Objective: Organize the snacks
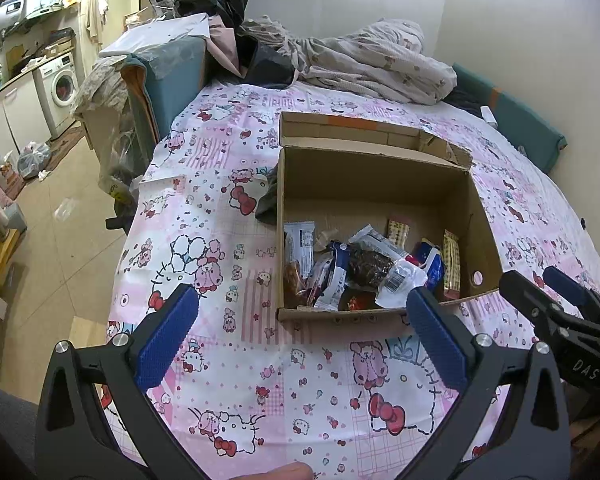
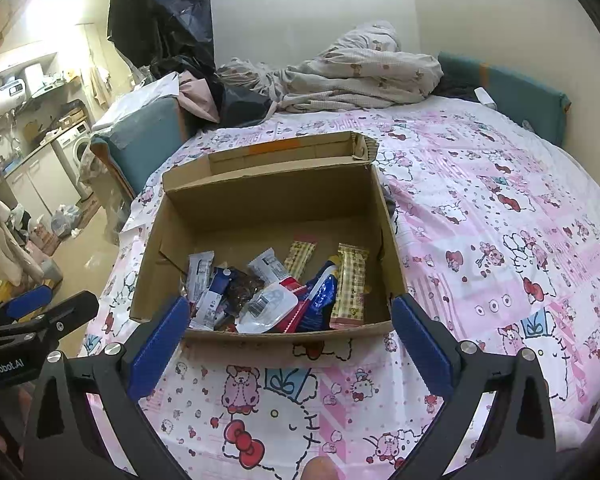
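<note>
— A bedroom: a bed [image 2: 480, 208] under a pink cartoon-print sheet. Where are the snacks?

— The snacks [image 2: 276, 292] are heaped in the cardboard box [image 2: 260, 196] at frame centre, against its near wall.

— And the fingers?

— Both released, empty. The right gripper [image 2: 290, 344] faces the box squarely and looks nearer; the left gripper [image 1: 300, 340] sits off to its left.
</note>
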`<act>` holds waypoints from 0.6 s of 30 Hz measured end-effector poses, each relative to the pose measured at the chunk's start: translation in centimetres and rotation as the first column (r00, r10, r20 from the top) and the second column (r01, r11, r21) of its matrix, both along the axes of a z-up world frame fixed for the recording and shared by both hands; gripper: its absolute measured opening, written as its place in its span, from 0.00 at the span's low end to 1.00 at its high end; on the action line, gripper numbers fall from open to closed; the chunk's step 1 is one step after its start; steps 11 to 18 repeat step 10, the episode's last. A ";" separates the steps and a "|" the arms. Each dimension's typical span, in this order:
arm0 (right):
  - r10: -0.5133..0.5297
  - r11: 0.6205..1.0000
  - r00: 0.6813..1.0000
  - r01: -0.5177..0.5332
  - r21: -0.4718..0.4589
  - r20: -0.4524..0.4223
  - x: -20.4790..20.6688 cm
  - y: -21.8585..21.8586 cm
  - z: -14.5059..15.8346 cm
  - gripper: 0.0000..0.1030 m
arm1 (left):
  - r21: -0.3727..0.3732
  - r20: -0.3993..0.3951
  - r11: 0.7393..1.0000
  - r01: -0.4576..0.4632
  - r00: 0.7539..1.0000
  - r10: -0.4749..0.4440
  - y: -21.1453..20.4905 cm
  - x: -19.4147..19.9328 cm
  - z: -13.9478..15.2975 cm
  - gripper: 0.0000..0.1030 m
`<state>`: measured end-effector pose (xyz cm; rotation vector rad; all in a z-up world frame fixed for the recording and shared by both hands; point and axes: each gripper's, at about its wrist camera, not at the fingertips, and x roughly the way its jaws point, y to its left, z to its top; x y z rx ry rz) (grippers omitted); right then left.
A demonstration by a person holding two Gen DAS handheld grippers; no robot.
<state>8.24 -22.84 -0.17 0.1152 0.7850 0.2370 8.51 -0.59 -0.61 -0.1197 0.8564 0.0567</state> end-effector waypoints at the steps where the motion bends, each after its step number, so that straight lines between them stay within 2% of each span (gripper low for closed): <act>1: -0.001 1.000 1.000 0.001 -0.001 0.000 0.0 0.0 0.0 1.00 | 0.000 -0.001 1.000 0.000 1.000 0.000 0.0 0.0 0.0 1.00; 18: 0.011 1.000 1.000 -0.011 -0.004 -0.003 0.0 0.3 -0.1 1.00 | -0.011 -0.001 1.000 -0.002 1.000 0.002 0.0 -0.1 -0.2 1.00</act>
